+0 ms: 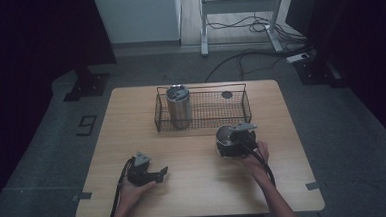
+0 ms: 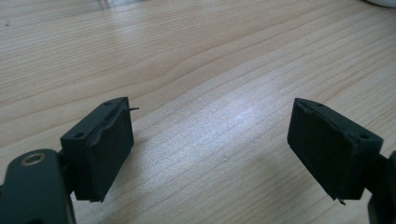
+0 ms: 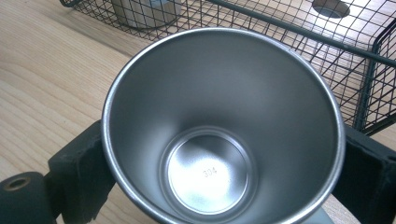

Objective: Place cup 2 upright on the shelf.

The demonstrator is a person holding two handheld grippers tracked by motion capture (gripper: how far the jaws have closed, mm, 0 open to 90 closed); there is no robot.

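Right gripper [image 1: 231, 142] fingers clamped on steel cup [image 3: 219, 130] beside wire basket [image 1: 201, 122]; left gripper [image 2: 210, 149] fingers wide, over bare table [image 2: 196, 60].

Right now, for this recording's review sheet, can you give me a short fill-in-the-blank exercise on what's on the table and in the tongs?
1. The right tongs grip a steel ____ from both sides.
2. The left tongs stand open above the bare ____.
3. The lidded steel tumbler stands inside the wire ____.
4. In the right gripper view, the number stamped on the inside bottom reads ____.

Missing words: cup; table; basket; 304
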